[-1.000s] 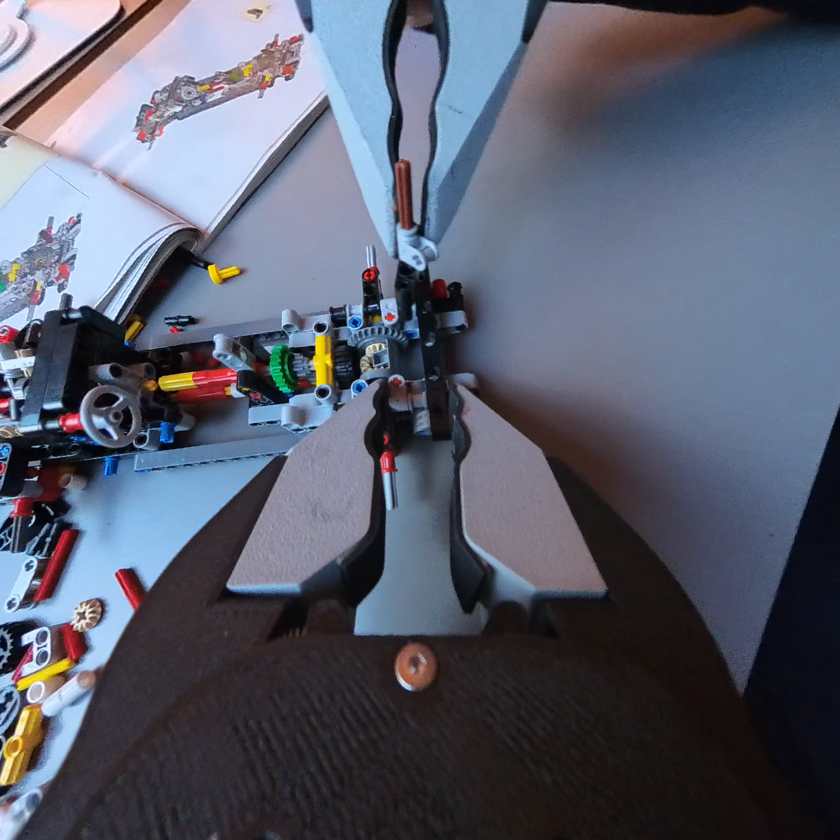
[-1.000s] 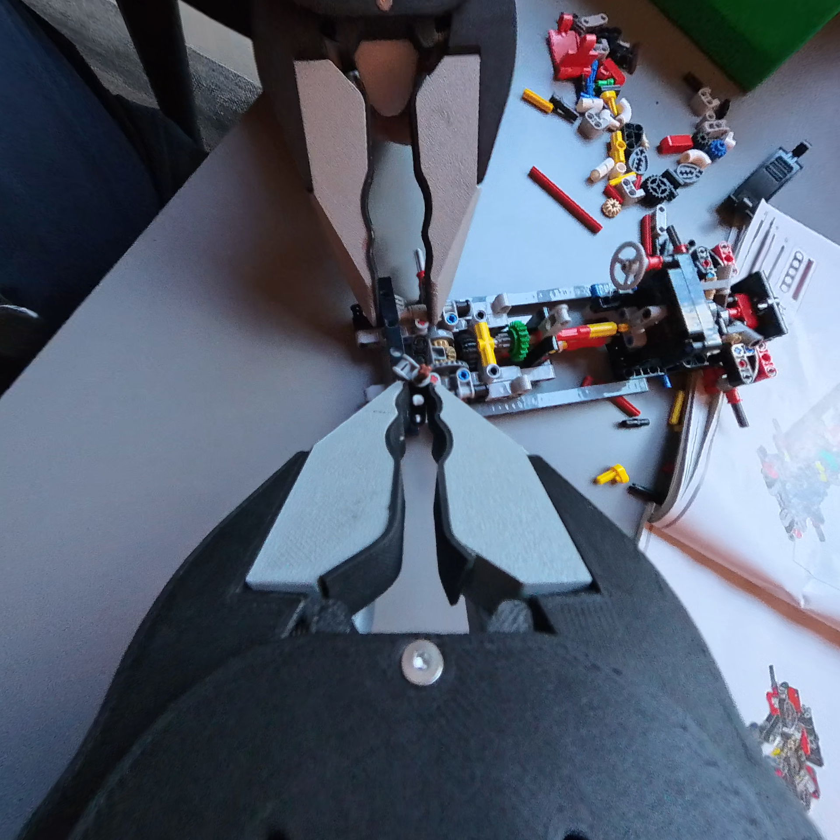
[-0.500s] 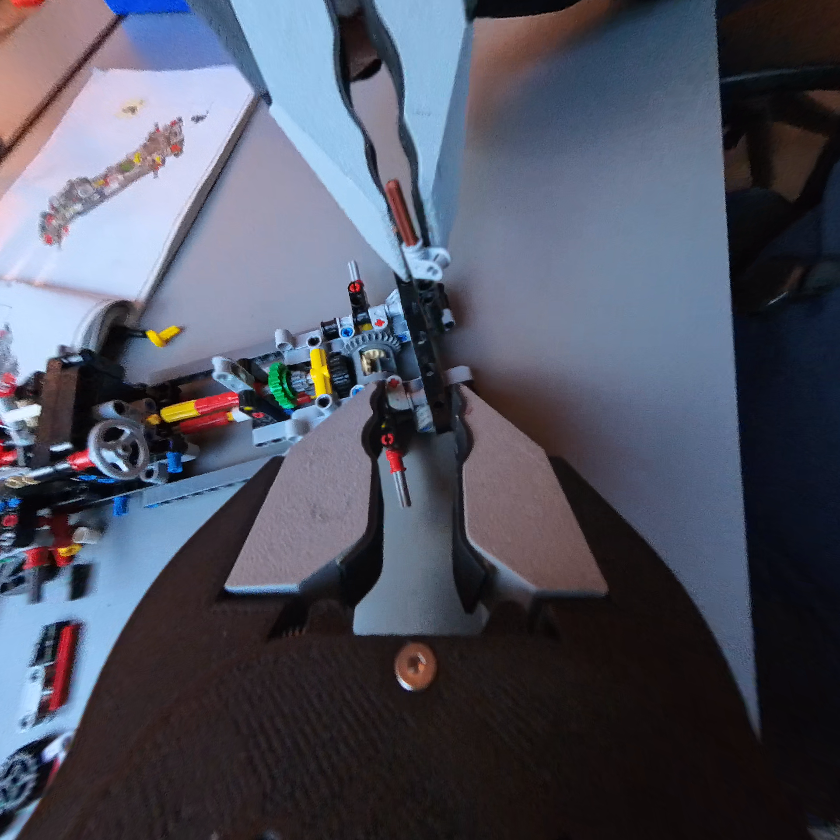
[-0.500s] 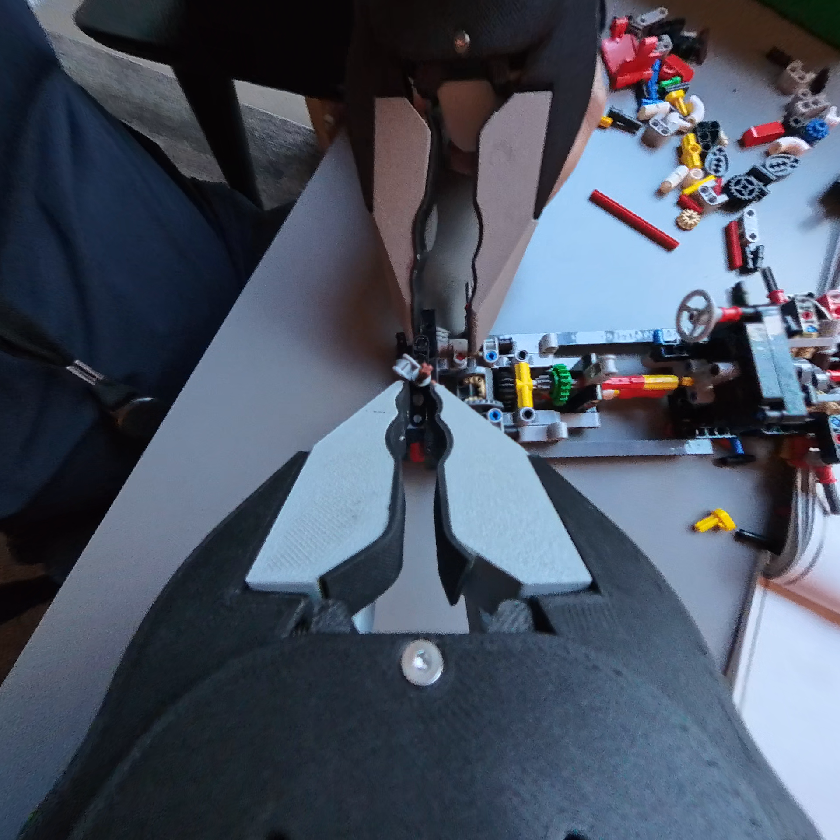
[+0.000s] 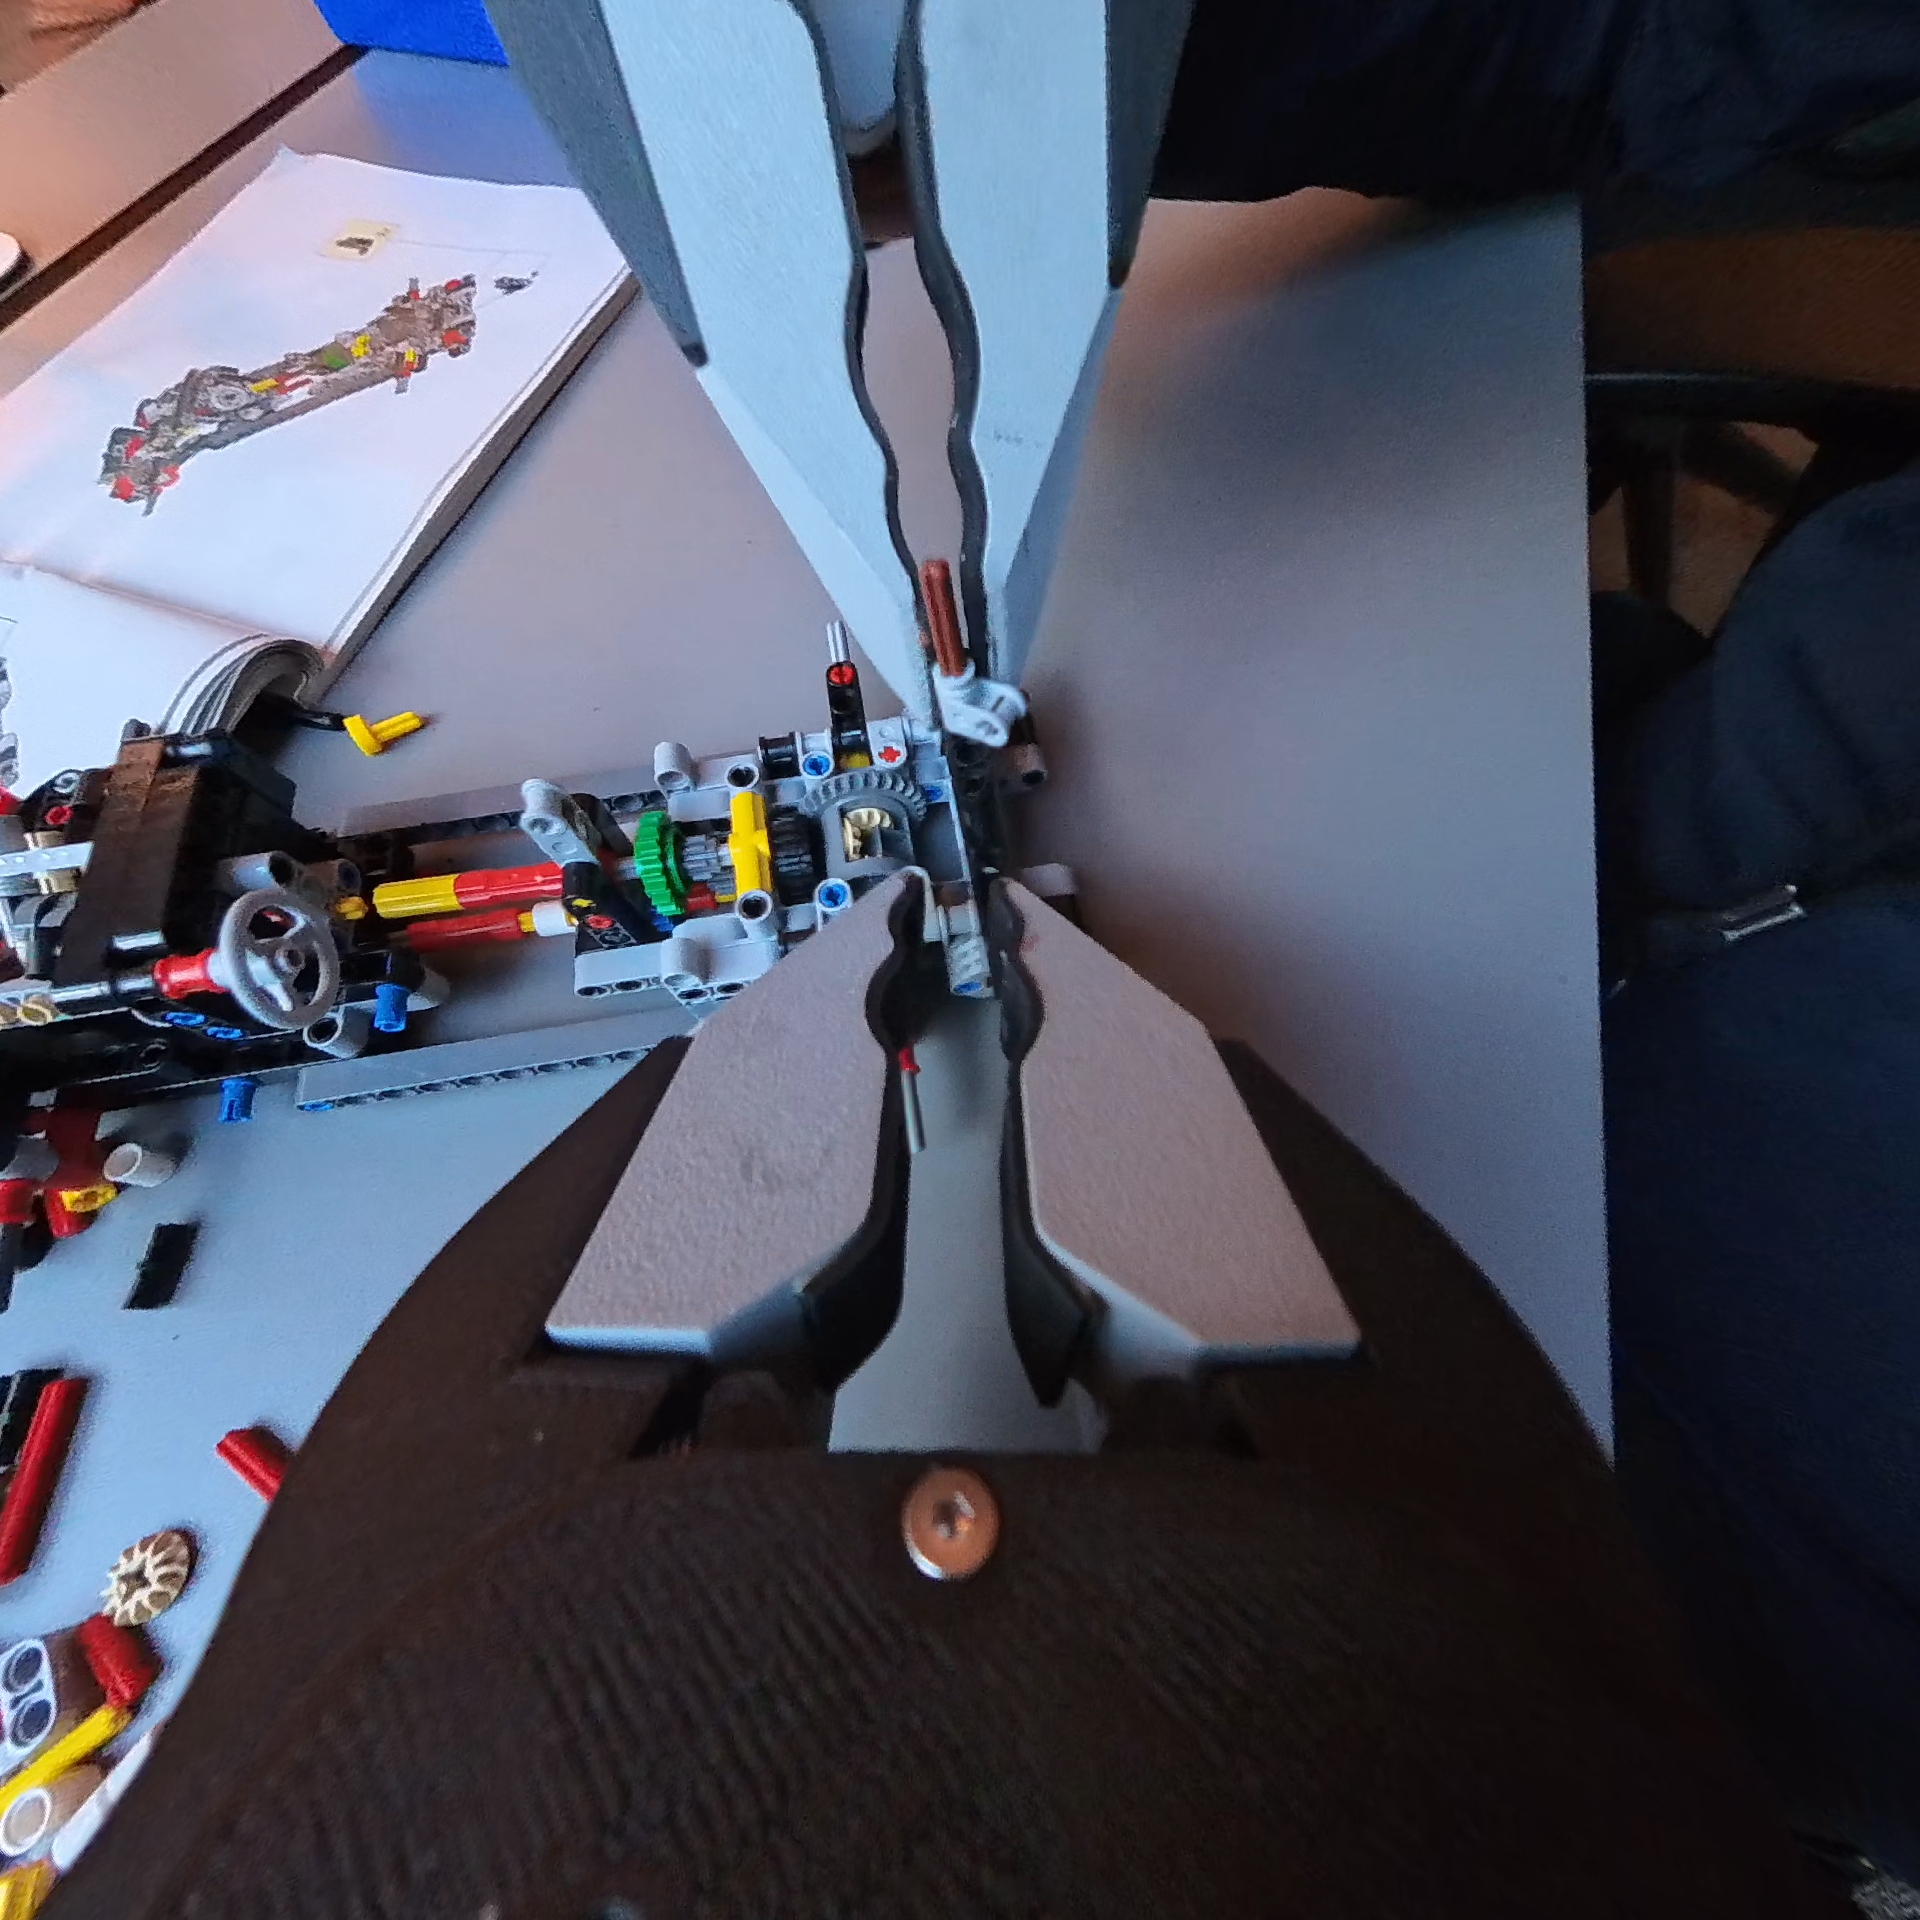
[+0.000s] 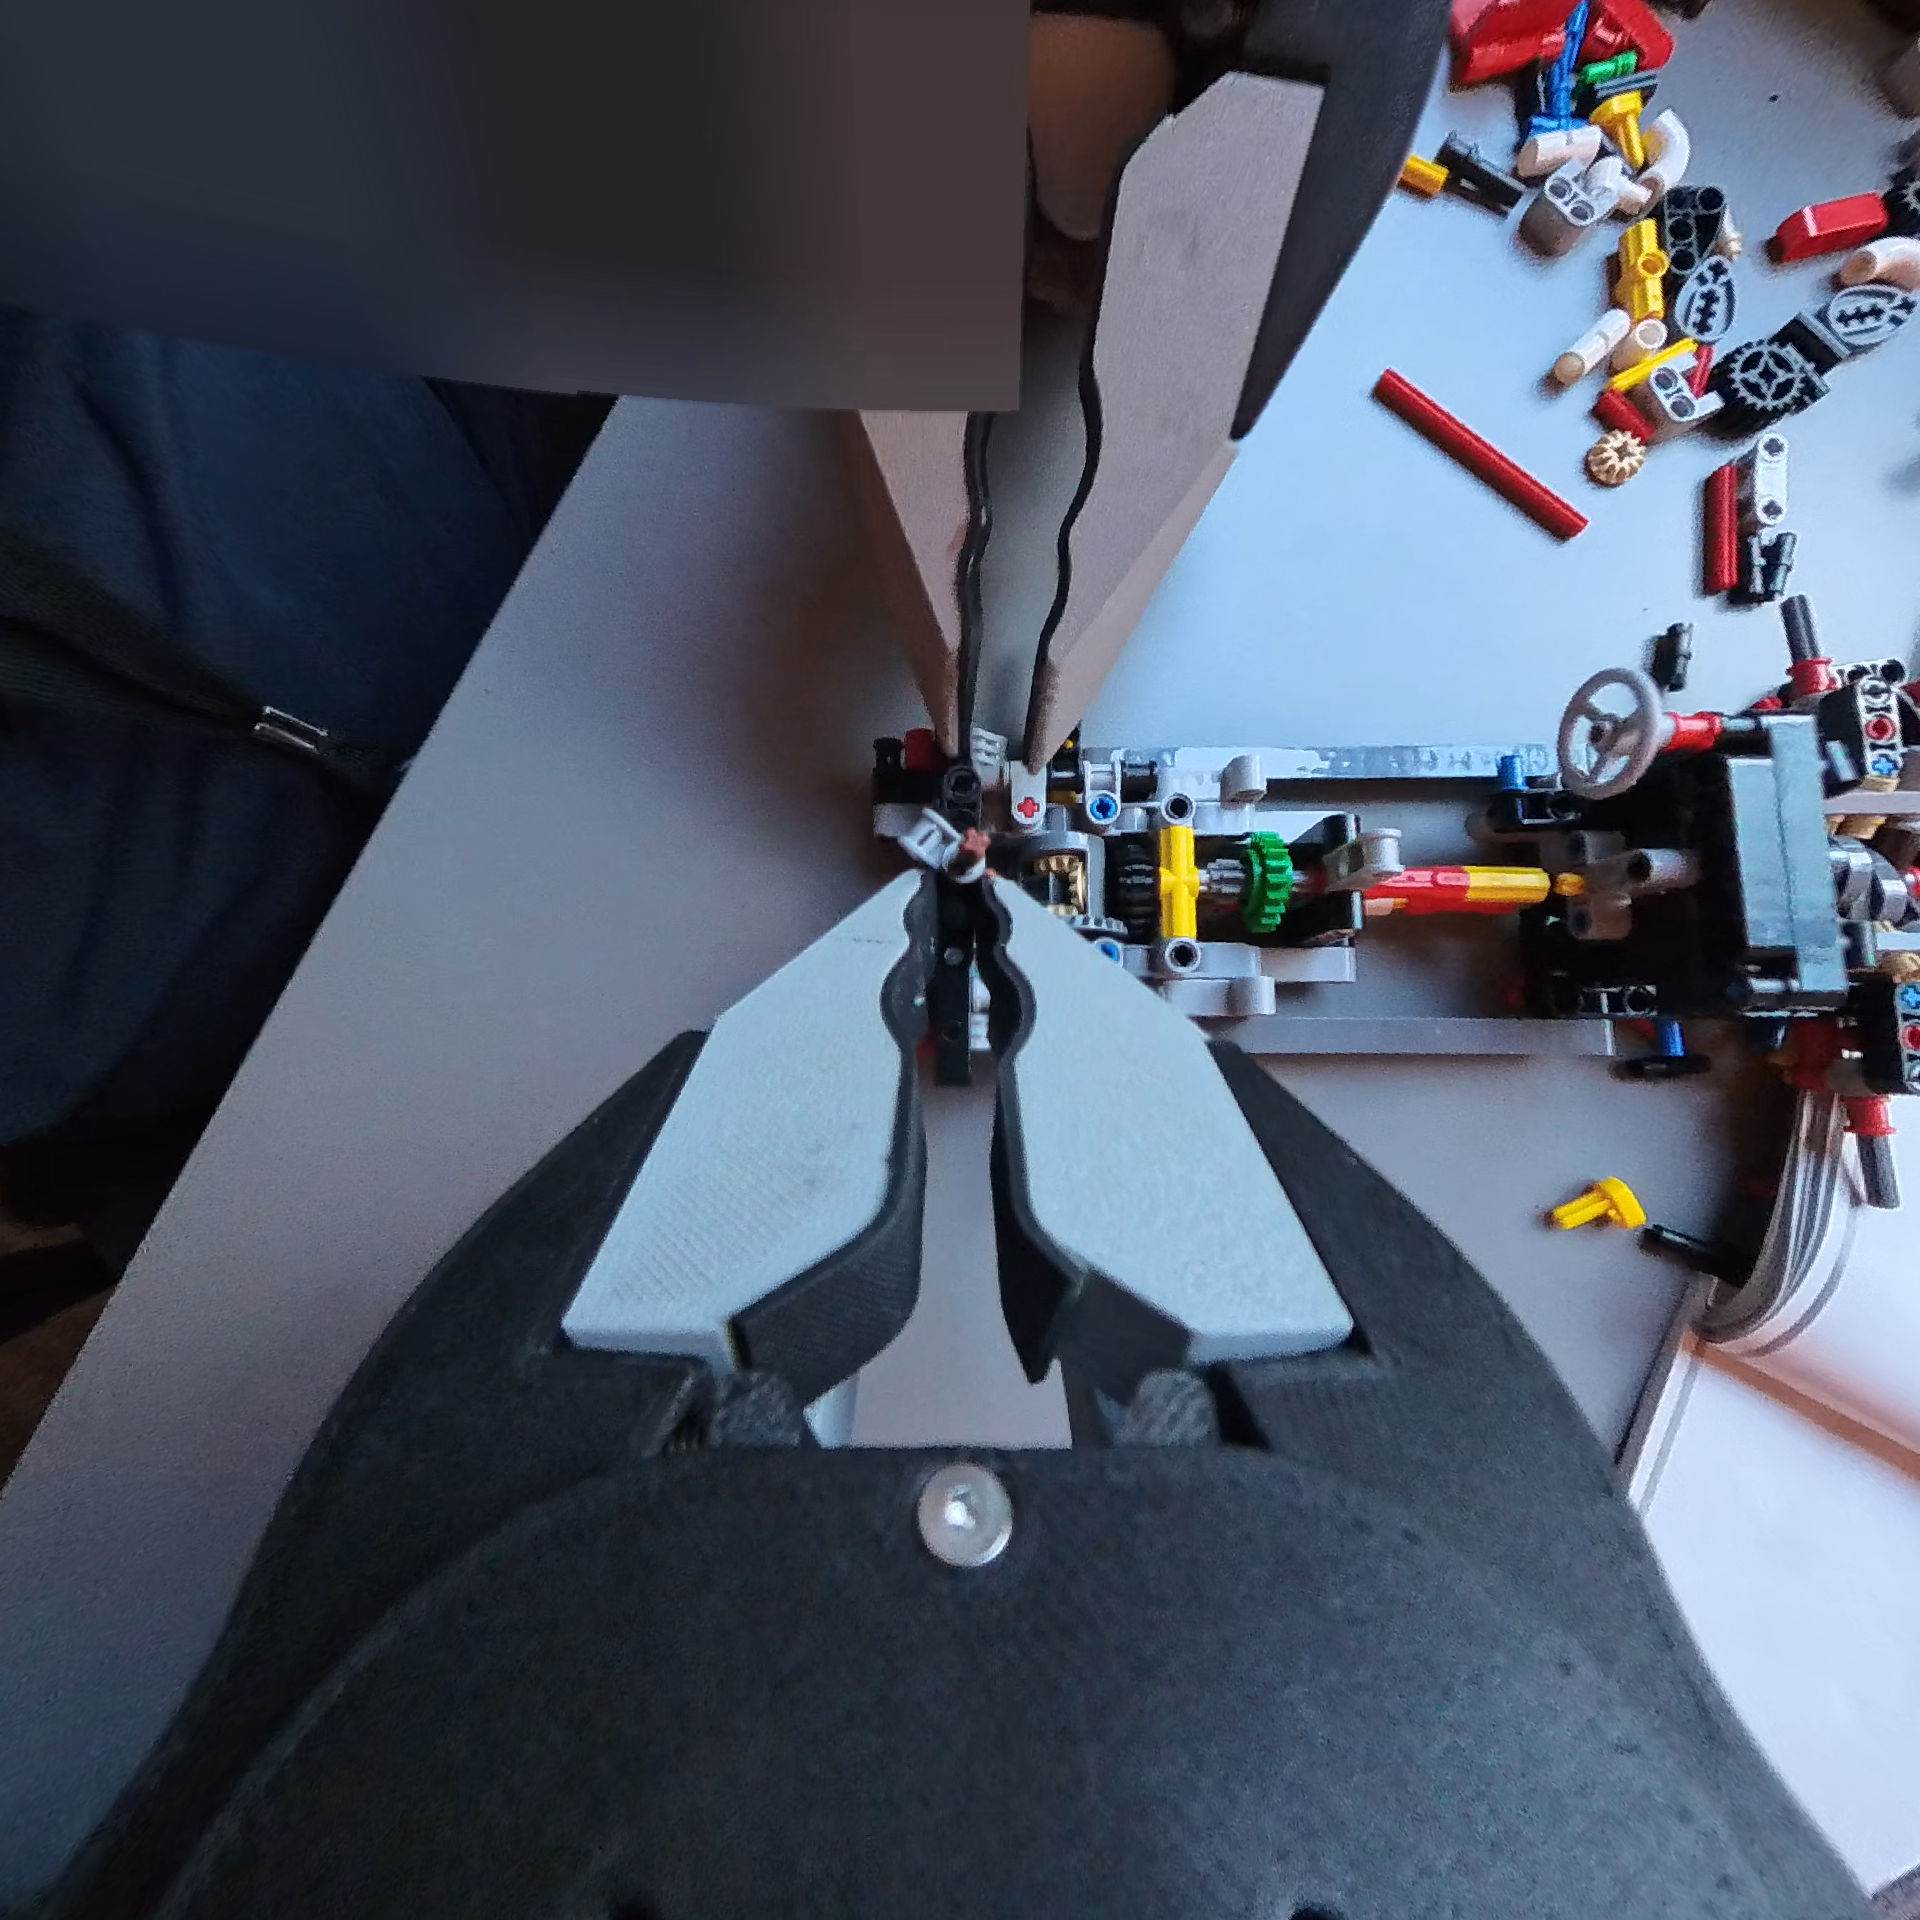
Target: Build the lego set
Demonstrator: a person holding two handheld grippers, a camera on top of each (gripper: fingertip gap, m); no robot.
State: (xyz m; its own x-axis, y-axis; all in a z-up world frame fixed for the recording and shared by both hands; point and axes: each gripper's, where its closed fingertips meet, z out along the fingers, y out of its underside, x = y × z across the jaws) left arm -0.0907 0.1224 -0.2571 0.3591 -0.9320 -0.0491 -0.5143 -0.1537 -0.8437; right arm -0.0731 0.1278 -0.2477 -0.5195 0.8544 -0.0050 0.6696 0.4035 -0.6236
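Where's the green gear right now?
The green gear is mounted on the brick chassis lying on the table, right of the yellow cross piece in the right wrist view, right of both grippers' tips.

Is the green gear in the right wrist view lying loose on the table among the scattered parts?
No, the green gear is mounted on the shaft inside the built chassis, beside a yellow connector.

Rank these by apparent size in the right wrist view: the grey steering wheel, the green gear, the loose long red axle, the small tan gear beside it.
1. Loose long red axle, clearly the longest.
2. Grey steering wheel.
3. Green gear, seen nearly edge-on, so this placing is unsure.
4. Small tan gear, smallest.
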